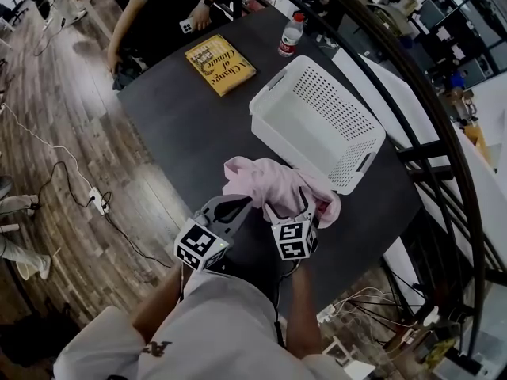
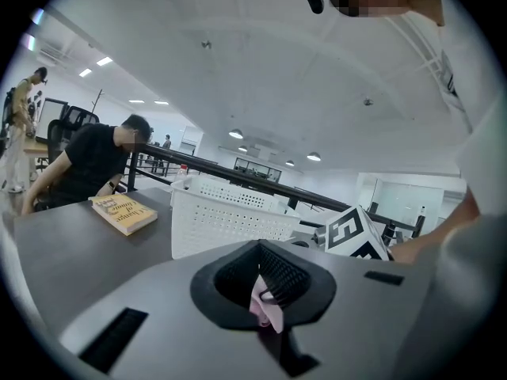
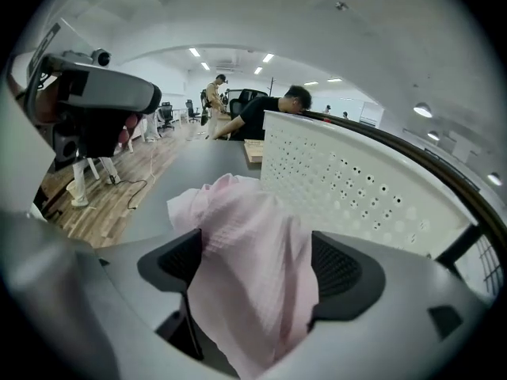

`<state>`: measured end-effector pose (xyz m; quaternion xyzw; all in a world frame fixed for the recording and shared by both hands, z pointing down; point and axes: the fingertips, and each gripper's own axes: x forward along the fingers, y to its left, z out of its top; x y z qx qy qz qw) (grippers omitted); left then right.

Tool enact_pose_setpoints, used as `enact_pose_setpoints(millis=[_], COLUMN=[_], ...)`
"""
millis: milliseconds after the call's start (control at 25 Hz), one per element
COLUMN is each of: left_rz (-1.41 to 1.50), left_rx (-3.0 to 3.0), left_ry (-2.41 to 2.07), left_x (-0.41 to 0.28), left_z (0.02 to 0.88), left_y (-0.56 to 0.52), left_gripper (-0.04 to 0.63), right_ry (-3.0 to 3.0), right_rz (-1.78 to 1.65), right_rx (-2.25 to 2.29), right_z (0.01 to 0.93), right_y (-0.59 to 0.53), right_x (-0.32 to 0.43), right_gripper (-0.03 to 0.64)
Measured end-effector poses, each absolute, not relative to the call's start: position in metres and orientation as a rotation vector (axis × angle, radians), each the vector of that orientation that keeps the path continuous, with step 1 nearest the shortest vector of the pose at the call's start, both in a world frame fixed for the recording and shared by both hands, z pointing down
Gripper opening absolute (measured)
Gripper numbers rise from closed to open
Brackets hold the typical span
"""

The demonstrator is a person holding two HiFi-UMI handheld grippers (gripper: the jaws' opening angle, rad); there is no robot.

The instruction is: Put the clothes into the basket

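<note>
Head view: dark table point(image 1: 182, 117), white perforated basket point(image 1: 348, 161) on its right side with nothing in it, pink garment point(image 1: 273, 184) bunched on the table just beside the basket's near wall, not inside. Left gripper point(image 1: 242, 204) at the garment's left edge, right gripper point(image 1: 305, 203) pushed into its near side. Yellow book point(image 1: 219, 63) and plastic bottle point(image 1: 291, 34) further back, a person in black point(image 1: 158, 6) at the far edge. Left gripper view: left gripper point(image 2: 265, 301) jaws together, pinching a small fold of the pink garment point(image 2: 268, 311); basket point(image 2: 230, 220) ahead, book point(image 2: 123, 212) to the left, the right gripper's marker cube point(image 2: 352, 232) to the right. Right gripper view: right gripper point(image 3: 257, 267) jaws spread wide apart, pink garment point(image 3: 245, 244) draped loose between the pads, not clamped; basket point(image 3: 356, 188) wall close on the right, left gripper point(image 3: 95, 105) up at the left.
</note>
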<state>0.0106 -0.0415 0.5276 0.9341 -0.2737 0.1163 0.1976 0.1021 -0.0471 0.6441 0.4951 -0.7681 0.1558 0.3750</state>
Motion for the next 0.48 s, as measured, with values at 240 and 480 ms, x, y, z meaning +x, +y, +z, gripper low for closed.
enact_pose_setpoints(millis=[240, 480], left_rz=[0.329, 0.337], left_rx=[2.605, 2.605], left_ry=[-0.769, -0.783], left_x=[0.010, 0.007], left_z=[0.530, 0.530], left_y=[-0.040, -0.039], left_gripper=[0.005, 0.005], right_ry=[-1.956, -1.989], right_rz=[0.416, 0.470], right_rx=[1.221, 1.177], right_z=[0.667, 0.673], right_y=[-0.054, -0.048], right_x=[0.101, 0.090], right_gripper=[0.426, 0.324])
